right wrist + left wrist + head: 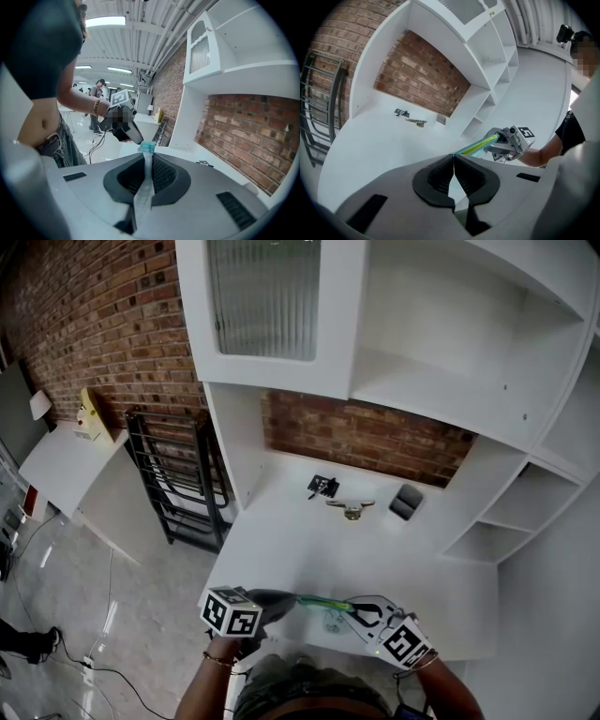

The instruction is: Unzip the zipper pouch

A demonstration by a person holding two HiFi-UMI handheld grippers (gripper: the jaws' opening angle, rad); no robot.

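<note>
Head view first: well beyond both tongs, a small black thing (322, 487), a brass-coloured bit (351, 509) and a dark grey box (406, 502) sit on the white tabletop (281, 549) near the brick wall (375, 439). A black rack (178, 484) stands off past the left tongs (286, 599). The zipper pouch (325, 607) is stretched straight between the left tongs and the right tongs (358, 613), each one clamped tight on one end of it. The pouch looks see-through, with a yellow-green zipper along the top and a teal end.
</note>
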